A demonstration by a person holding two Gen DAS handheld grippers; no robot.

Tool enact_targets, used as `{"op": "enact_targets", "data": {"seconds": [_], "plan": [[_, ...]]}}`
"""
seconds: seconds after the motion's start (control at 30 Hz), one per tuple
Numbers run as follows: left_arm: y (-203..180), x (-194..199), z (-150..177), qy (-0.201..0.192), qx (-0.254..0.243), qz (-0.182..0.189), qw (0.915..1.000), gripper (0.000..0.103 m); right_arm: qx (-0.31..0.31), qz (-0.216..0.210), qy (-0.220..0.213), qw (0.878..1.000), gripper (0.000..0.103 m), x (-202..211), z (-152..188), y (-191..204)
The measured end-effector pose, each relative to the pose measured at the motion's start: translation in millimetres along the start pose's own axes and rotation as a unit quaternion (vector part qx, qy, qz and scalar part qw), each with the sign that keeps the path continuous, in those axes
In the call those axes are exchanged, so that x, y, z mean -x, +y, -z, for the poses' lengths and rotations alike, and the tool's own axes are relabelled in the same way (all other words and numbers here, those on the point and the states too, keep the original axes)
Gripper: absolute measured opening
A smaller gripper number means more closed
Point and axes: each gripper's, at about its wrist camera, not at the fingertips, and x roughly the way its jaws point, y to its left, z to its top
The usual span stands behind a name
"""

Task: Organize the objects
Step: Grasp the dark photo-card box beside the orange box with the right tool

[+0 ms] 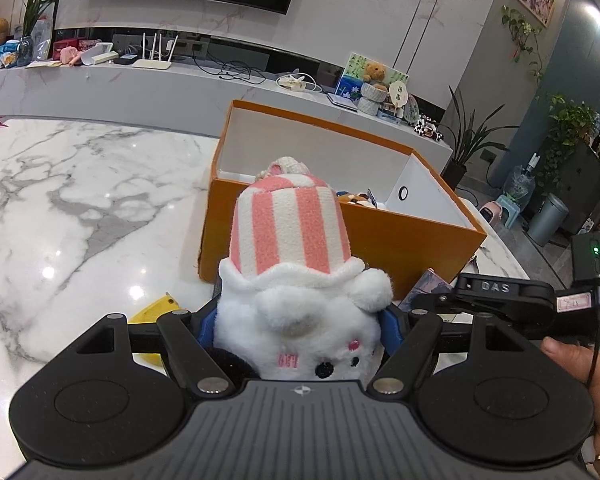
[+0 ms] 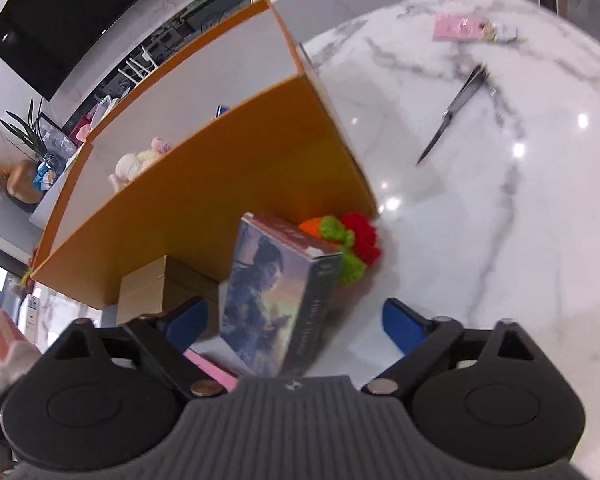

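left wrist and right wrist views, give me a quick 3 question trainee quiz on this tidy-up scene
1. True or false: the left claw grips a plush toy.
2. What stands between the open right claw pads: A scissors, B picture box, C router?
3. What colour is the storage box outside?

Key: 1 true. 2 B, the picture box; the scissors lie apart on the marble table. 3 orange.

Scissors (image 2: 456, 114) motion-blurred; box (image 1: 380, 236) contents mostly hidden.

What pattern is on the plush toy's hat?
Pink and white vertical stripes on the plush toy's hat, clearest in the left wrist view.
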Motion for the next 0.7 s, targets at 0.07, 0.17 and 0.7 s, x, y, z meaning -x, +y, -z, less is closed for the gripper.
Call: {"op": "enact_targets", "data": {"seconds": [0.07, 0.17, 0.7], "plan": [[-2.5, -2.9, 0.1, 0.003, -0.001, 0.0, 1.0, 0.086, -0.009, -0.012, 0.007, 1.0, 0.08, -5.0, -0.5, 0.0], [-6.1, -5.8, 2.4, 0.007, -0.004, 0.001, 1.0, 0.086, -0.019, -0.024, 0.015, 0.999, 0.069, -12.0, -1.1, 2.2], [-7.2, 2.0, 7.4, -0.005, -0.001, -0.012, 0.9999, 0.086, 0.029, -0.044, -0.015, 0.998, 0.027, 10.6, 8.3, 14.5]]}}
